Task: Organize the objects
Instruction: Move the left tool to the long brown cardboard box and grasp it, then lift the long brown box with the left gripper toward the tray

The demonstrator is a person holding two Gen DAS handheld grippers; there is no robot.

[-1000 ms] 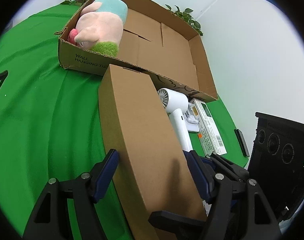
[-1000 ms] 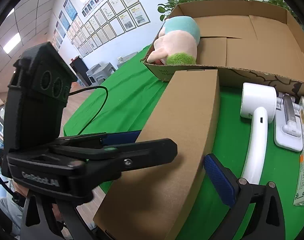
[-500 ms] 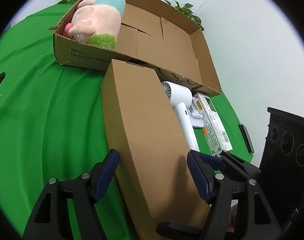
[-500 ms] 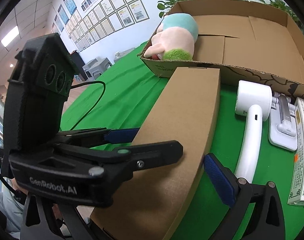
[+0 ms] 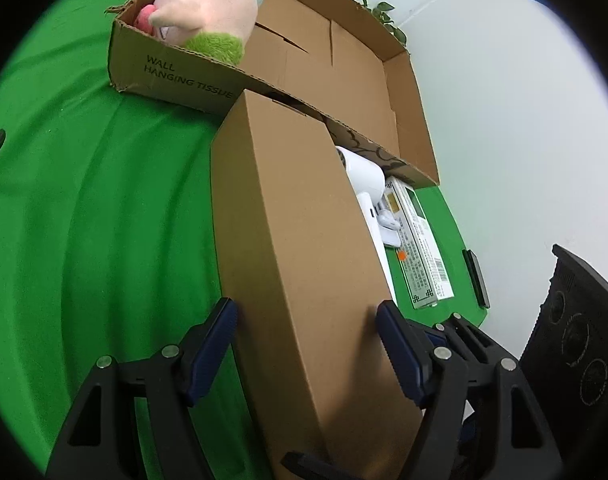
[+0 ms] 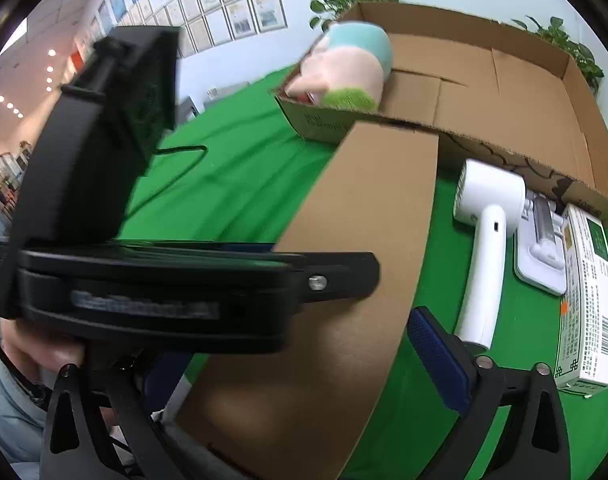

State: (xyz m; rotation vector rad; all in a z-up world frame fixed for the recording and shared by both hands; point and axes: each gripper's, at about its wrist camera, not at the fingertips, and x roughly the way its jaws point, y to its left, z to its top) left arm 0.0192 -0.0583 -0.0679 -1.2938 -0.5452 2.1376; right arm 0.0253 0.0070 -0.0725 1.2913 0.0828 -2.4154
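Cardboard, plain brown: a long closed carton (image 5: 296,248) lies on the green cloth (image 5: 84,220). The left gripper (image 5: 306,320) straddles its near end, jaws having just widened, pads at its sides. Beyond, an open tray box (image 5: 176,76) holds a plush toy (image 5: 208,8).

From the right wrist, the right gripper (image 6: 300,352) straddles the carton too; whether it clamps is unclear.

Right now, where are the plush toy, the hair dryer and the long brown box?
plush toy (image 5: 208,4), left wrist view, its pink body.
hair dryer (image 6: 484,264), right wrist view, its white handle.
long brown box (image 5: 288,216), left wrist view, its top face.
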